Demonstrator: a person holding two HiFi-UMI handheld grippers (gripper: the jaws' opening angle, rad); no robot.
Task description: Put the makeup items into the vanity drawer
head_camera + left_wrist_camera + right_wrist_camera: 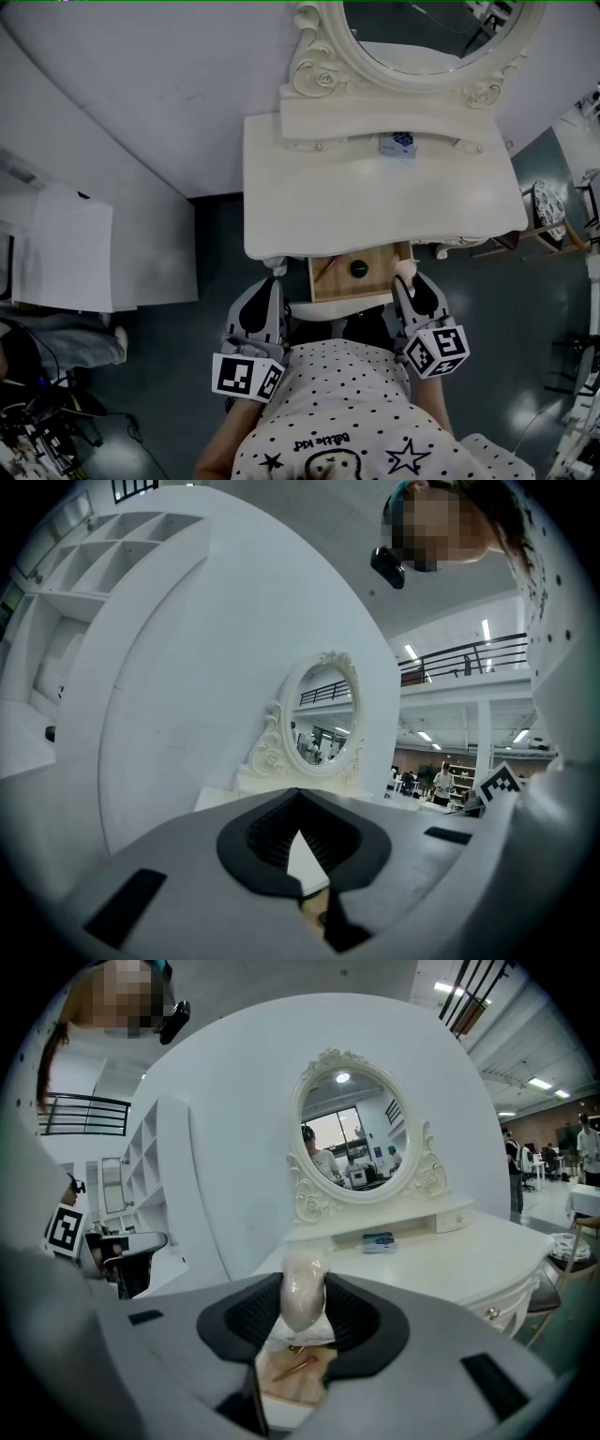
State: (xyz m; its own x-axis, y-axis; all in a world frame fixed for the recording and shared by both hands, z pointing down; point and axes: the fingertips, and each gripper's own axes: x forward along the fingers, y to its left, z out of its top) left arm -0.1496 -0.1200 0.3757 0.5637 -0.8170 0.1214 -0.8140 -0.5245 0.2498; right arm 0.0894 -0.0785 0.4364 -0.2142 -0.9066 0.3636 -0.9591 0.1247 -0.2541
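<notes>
Vanity drawer stands pulled out from under the tabletop, straight ahead of both tools, wood floor showing. Head view: right gripper has its tips over the drawer's right end, clamped on a beige egg-shaped makeup item. A dark green round item lies in the drawer just left of those tips. A thin stick lies further left, roughly midway between the two tools. Left gripper sits just outside the drawer's left front corner, nothing in it. A small blue box sits well ahead of the right tool, on the tabletop under the mirror. Left gripper view: left gripper pads meet at the tips, jaws together, empty. White tabletop shows through the gap behind the tips, with a sliver of wood drawer below it; mirror dead ahead and above. Right gripper view: right gripper jaws stand wide, both pads pressing the makeup item, which stands upright between them. Drawer floor is directly below the jaws, the stick lying on it. Blue box is ahead and slightly right, mirror above it.
</notes>
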